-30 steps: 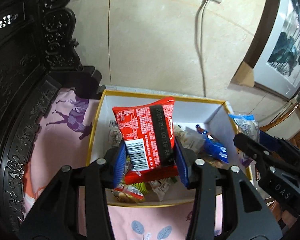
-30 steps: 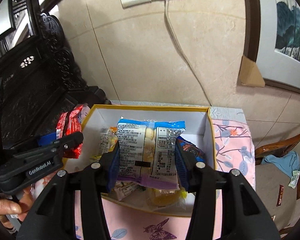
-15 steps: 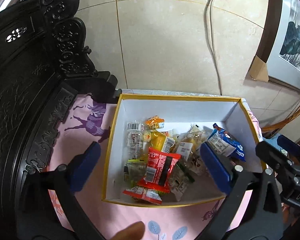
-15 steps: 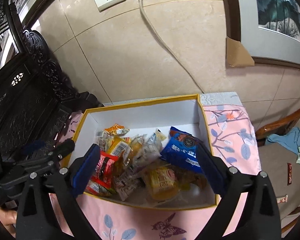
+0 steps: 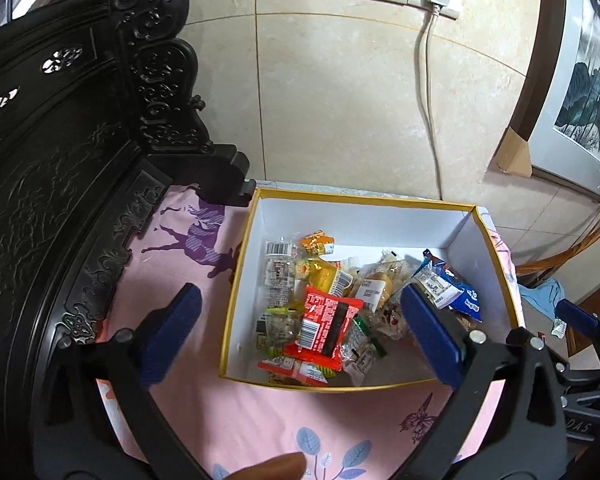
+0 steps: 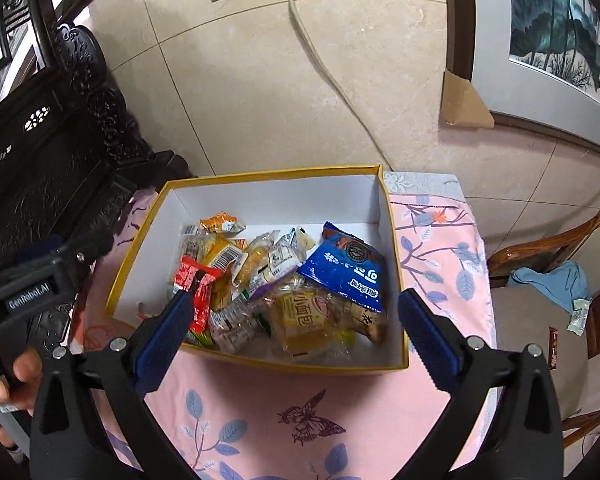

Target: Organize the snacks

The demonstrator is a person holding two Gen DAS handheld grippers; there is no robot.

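Note:
A white box with a yellow rim [image 5: 364, 197] [image 6: 276, 171] stands on a pink cloth and holds several snack packets. A red packet [image 5: 327, 327] [image 6: 194, 280] lies on the pile at the near left. A blue packet [image 5: 452, 292] [image 6: 346, 270] lies at the right. A clear pack with a yellow bun [image 6: 304, 316] lies near the front. My left gripper [image 5: 300, 338] is open and empty above the box's near left edge. My right gripper [image 6: 294, 330] is open and empty above the box's front edge.
A carved dark wooden furniture piece [image 5: 60, 184] [image 6: 40, 152] rises at the left. A tiled wall with a socket and cord [image 5: 432, 92] stands behind the box. A wooden chair with a blue cloth [image 6: 552, 280] stands to the right. The pink cloth [image 6: 300, 404] extends toward me.
One second ago each gripper was shut on a packet, red in the left, blue-and-white in the right. Both jaws opened, the packets dropped into the box, and both grippers pulled back and up.

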